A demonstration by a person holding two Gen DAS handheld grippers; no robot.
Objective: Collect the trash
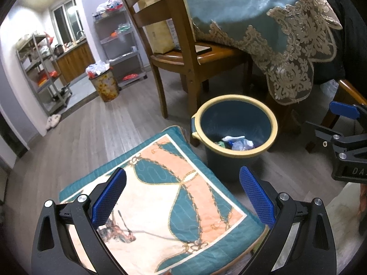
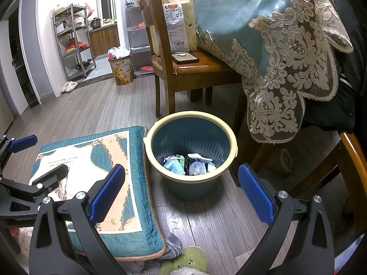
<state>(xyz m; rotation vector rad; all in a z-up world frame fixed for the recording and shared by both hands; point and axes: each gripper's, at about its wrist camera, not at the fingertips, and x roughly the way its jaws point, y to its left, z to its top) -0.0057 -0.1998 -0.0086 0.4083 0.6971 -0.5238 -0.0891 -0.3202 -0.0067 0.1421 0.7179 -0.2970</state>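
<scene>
A blue bin with a cream rim (image 1: 273, 119) (image 2: 229, 135) stands on the wood floor by the chair. Crumpled trash (image 1: 238, 143) (image 2: 190, 163) lies at its bottom. My left gripper (image 1: 183, 185) is open and empty above a teal and peach cushion (image 1: 160, 197), left of the bin. My right gripper (image 2: 182, 183) is open and empty, hovering in front of the bin. In the right wrist view the left gripper (image 2: 27, 160) shows at the left edge. In the left wrist view the right gripper (image 1: 344, 126) shows at the right edge.
A wooden chair (image 1: 174, 52) (image 2: 183, 68) with a bag and a phone (image 2: 184, 57) stands behind the bin. A lace-edged teal tablecloth (image 1: 263, 23) (image 2: 275, 45) hangs at right. A full floral bin (image 1: 104, 84) (image 2: 121, 68) stands far left. A sock and green plush (image 2: 183, 260) lie near me.
</scene>
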